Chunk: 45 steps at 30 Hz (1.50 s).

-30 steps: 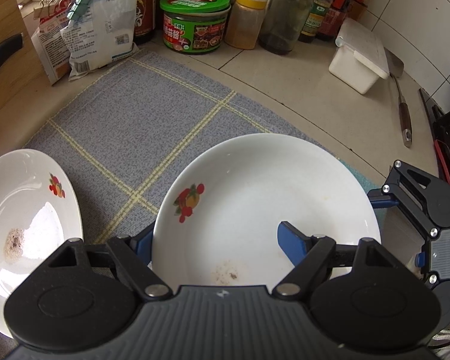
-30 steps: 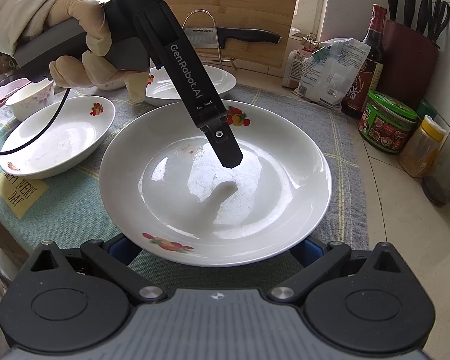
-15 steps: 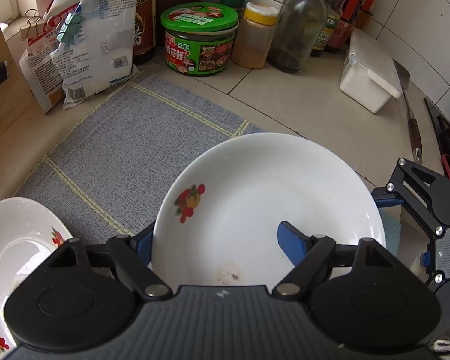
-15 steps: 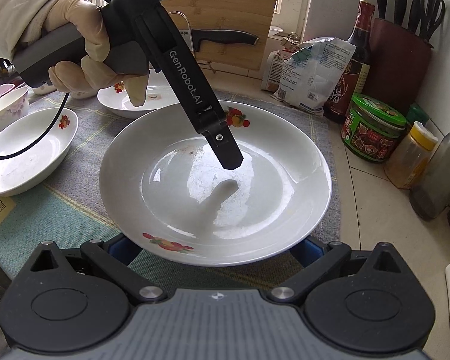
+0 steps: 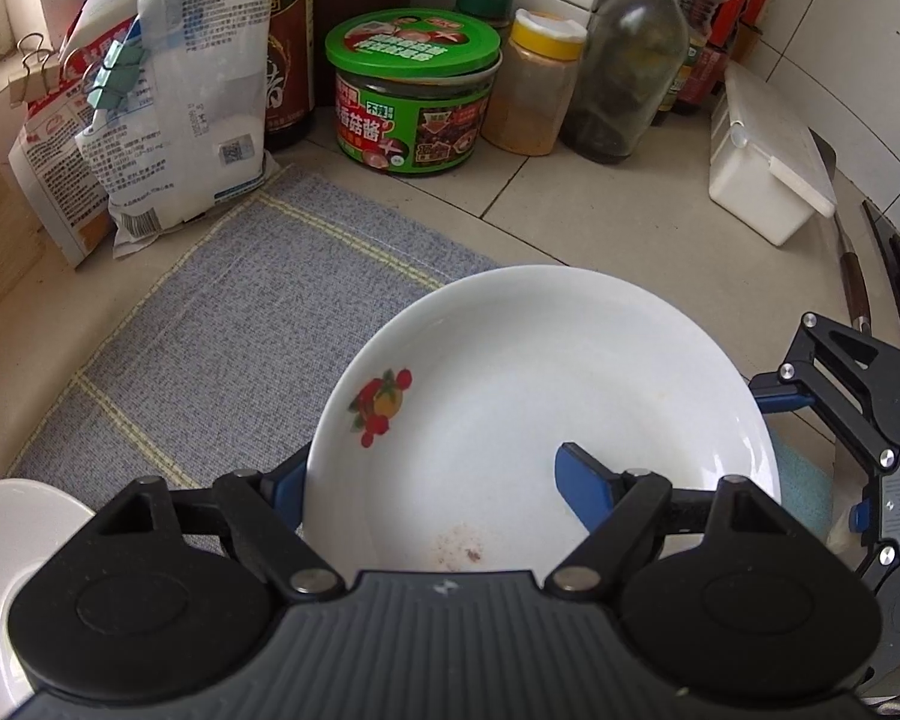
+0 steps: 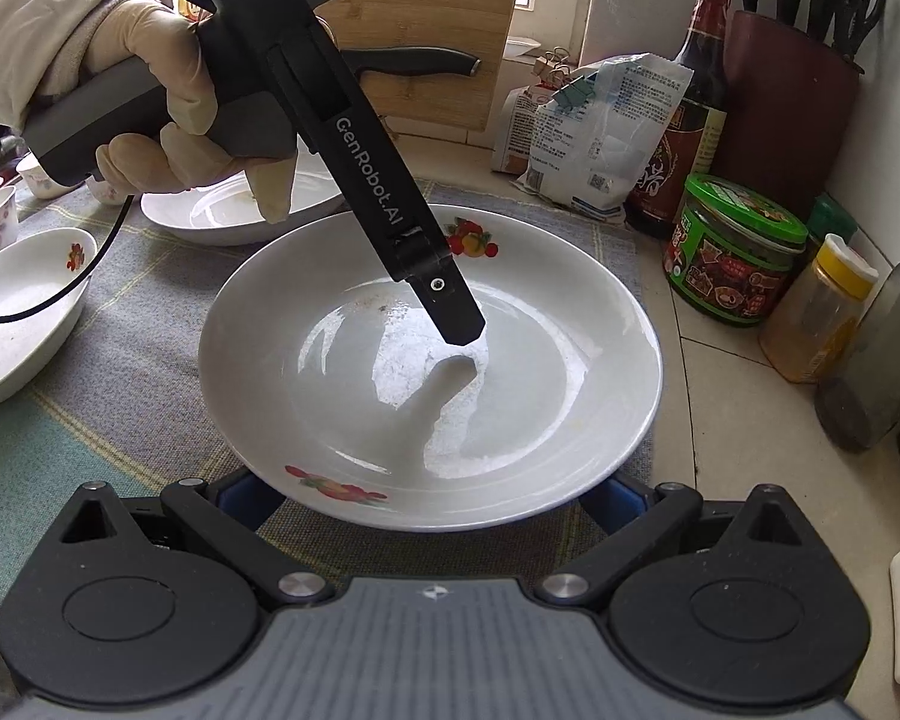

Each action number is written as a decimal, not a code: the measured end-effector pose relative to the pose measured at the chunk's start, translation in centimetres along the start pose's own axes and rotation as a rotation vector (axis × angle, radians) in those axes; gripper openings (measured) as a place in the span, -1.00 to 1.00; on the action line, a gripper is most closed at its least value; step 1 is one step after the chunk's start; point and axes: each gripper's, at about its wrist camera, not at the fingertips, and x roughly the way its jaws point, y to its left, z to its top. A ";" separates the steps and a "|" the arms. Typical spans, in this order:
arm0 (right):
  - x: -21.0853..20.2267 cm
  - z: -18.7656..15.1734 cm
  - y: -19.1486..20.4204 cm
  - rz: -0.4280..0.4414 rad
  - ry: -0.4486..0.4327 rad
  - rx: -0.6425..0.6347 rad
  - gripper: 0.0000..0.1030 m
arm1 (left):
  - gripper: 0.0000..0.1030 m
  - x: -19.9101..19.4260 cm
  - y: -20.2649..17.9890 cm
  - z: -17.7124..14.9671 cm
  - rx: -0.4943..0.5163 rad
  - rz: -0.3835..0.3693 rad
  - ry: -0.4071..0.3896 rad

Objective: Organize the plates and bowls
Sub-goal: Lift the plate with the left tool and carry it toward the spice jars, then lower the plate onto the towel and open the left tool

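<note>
Lower frame of both wrist views: we see a ribbed grey housing flanked by two round black discs, black linkage bars and silver pivot screws.

Left gripper (image 5: 432,480): blue fingers (image 5: 588,489) on black links.

Right gripper (image 5: 810,402), at the right edge of the left wrist view: black angular links, silver screws, a blue finger stub.

Upper left of the right wrist view: the left hand (image 6: 150,102) wears a cream glove below a pale sleeve (image 6: 24,18). The grey handle trails a black cable (image 6: 60,294). The black finger arm carries white "GenRobot.AI" lettering.
</note>
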 end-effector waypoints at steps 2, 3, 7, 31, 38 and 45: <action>0.3 0.1 -0.2 -0.004 0.002 0.002 1.00 | 0.57 0.3 0.1 0.2 0.003 -0.002 -0.002; 0.4 0.1 -0.3 -0.007 0.003 0.003 1.00 | 0.57 0.4 0.2 0.3 0.004 -0.004 -0.001; 0.8 0.2 -0.6 -0.010 0.007 0.009 1.00 | 0.57 1.1 0.4 0.5 0.008 -0.002 0.004; 2.3 -0.1 -0.9 -0.019 0.030 0.019 1.00 | 0.62 1.6 0.3 0.7 0.040 0.039 0.002; 1.1 -0.3 -0.8 -0.026 0.015 0.019 1.00 | 0.67 -1.0 -0.2 0.3 0.035 0.085 -0.045; -1.3 -0.6 -0.5 -0.036 -0.030 0.075 1.00 | 0.67 -5.3 -1.8 -1.0 -0.004 0.131 -0.112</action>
